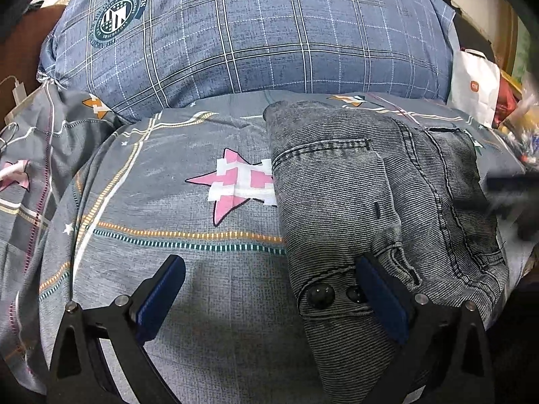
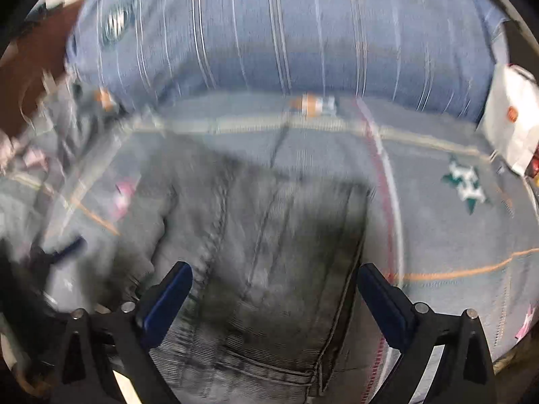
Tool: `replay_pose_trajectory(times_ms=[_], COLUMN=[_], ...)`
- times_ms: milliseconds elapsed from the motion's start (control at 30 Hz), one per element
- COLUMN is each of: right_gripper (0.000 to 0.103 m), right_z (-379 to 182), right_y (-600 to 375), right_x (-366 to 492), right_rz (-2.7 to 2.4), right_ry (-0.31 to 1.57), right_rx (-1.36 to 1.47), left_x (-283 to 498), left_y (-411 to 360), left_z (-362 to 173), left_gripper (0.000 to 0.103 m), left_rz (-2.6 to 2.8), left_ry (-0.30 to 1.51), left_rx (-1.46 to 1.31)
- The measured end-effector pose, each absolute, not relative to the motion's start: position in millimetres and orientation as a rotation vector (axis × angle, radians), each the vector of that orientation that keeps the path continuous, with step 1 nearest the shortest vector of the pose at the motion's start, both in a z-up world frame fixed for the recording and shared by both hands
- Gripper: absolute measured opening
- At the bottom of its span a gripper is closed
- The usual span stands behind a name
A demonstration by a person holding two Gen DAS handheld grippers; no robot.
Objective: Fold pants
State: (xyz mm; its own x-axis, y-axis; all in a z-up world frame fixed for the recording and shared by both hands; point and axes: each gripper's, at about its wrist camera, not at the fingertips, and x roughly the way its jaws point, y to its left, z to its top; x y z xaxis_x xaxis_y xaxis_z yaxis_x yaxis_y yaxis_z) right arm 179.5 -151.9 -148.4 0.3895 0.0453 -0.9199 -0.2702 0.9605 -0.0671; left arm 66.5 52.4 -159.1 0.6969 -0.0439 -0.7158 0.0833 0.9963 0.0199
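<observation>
Both tongs tilt downward with jaws apart, left gripper (image 1: 269, 289) above one pair of pants (image 1: 370, 202), two buttons (image 1: 321, 295) between its fingers, right gripper (image 2: 274, 298) straddling them.

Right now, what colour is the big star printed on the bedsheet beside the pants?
The star is pink and white, clearest in the left wrist view.

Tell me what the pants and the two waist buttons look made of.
Pants: grey washed denim by the look, matte, with fine ribbed weave and dark topstitched seams. Buttons: dark, glossy domes with highlights; metal or hard plastic, I cannot tell which.
</observation>
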Motion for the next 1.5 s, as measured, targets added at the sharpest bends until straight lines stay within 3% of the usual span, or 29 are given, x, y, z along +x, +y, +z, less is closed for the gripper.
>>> replay_pose_trajectory(times_ms=[100,300,533,600,900,967,1033,1067,1367,1500], right_gripper=[0.102,0.1,0.1,0.099,0.098,0.098,0.098,0.1,0.1,0.1], right_z=[-143.2,-80.8,-106.1,-146.4,-100.6,-109.9,-146.3,-147.7,-73.7,-65.6], right_y=[-168.3,-162.7,-159.1,-161.0,-155.8,-157.4,-162.3,-165.5,-140.7,-86.8], right_x=[177.6,163.3,194.5,213.7,206.2,210.8,221.2,219.8,221.6,249.2], right_rz=[0.187,0.262,0.422,0.37,0.426,0.418,0.361,0.378,0.437,0.463], right_ry=[1.15,0.951,1.015,1.186,1.083,1.099,1.228,1.183,1.084,1.078], right_rx=[-0.078,-0.013,0.248,0.235,0.28,0.297,0.287,0.31,0.299,0.095], left_x=[66.6,64.4,64.1,65.0,63.8,64.4,64.8,64.9,63.0,62.5], left_y=[57.4,53.8,55.3,55.4,57.3,57.5,57.9,57.4,56.6,56.8], left_z=[-160.5,-160.4,-160.5,-160.6,-161.1,-161.1,-161.3,-161.6,-160.9,-160.7], left_gripper=[0.101,0.101,0.101,0.101,0.101,0.101,0.101,0.101,0.101,0.101], left_rz=[-0.086,-0.08,-0.083,-0.086,-0.101,-0.102,-0.104,-0.115,-0.1,-0.102], left_ry=[0.79,0.788,0.79,0.792,0.794,0.796,0.796,0.799,0.788,0.786], left_rx=[0.04,0.037,0.031,0.03,0.02,0.017,0.016,0.014,0.024,0.022])
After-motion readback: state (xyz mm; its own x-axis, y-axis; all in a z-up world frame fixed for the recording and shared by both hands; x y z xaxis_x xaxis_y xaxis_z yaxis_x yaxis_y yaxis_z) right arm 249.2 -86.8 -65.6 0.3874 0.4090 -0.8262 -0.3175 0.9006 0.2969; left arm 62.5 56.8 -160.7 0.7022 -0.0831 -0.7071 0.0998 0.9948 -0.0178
